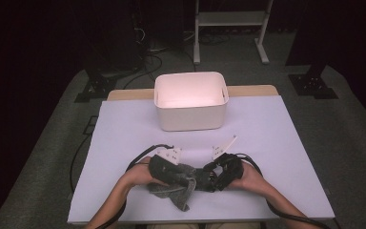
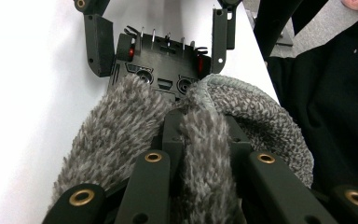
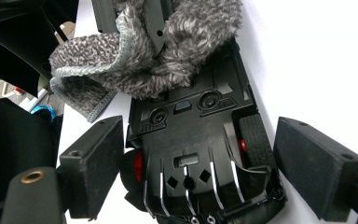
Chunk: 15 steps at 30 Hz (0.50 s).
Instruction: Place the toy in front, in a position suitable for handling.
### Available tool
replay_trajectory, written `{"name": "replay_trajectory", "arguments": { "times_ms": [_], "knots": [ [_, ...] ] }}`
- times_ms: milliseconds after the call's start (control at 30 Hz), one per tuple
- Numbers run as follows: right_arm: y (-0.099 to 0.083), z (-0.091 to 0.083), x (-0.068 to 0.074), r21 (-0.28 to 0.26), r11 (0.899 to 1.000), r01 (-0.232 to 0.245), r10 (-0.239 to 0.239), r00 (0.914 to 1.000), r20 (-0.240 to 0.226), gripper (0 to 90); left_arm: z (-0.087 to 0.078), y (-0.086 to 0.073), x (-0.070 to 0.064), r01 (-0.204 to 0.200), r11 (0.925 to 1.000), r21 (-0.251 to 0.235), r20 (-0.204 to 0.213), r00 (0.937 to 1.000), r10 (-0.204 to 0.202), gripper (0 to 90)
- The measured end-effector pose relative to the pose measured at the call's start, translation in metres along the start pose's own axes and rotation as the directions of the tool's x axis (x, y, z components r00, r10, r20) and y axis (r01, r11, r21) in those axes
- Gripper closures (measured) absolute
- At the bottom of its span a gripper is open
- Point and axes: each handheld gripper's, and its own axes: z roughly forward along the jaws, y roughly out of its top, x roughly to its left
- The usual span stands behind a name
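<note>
Wiping step: your left gripper (image 2: 200,154) fingers clench the grey cloth (image 2: 121,126) over the toy car (image 3: 200,140), underside up, table's 6 o'clock. Right gripper (image 3: 200,172) fingers released, straddling it. Next, steady the car.

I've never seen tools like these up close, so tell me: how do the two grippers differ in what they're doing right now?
The left gripper has its jaws pinched shut on the grey cloth; the right gripper has its jaws spread wide, one on each side of the black toy car. The left gripper presses the cloth against the car's underside, while the right gripper's pads stand apart from the car. Both meet at the same car on the white table, facing each other.
</note>
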Motion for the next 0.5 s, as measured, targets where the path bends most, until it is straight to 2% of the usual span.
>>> {"name": "replay_trajectory", "arguments": {
  "times_ms": [100,300,400,500],
  "knots": [
    [0.001,-0.001,0.0,-0.005,1.0,0.001,-0.001,1.0,0.003,15.8,0.0,0.0,0.0,0.003,1.0,0.002,0.002,1.0,-0.003,76.5],
    [0.003,-0.008,-0.006,-0.047,0.999,-0.021,0.021,0.9997,0.008,16.3,0.002,0.003,-0.002,-0.009,0.9998,0.015,0.007,0.9999,0.009,76.5],
    [0.002,-0.006,-0.009,-0.03,0.999,-0.034,0.034,0.9993,0.015,16.6,0.001,0.003,-0.002,-0.011,0.9998,0.014,0.005,0.9999,0.011,76.5],
    [-0.001,-0.001,-0.012,-0.021,0.998,-0.058,0.057,0.9981,-0.024,18.2,-0.001,0.004,-0.001,-0.015,0.9998,0.011,-0.001,0.9999,0.015,76.8]
  ]
}}
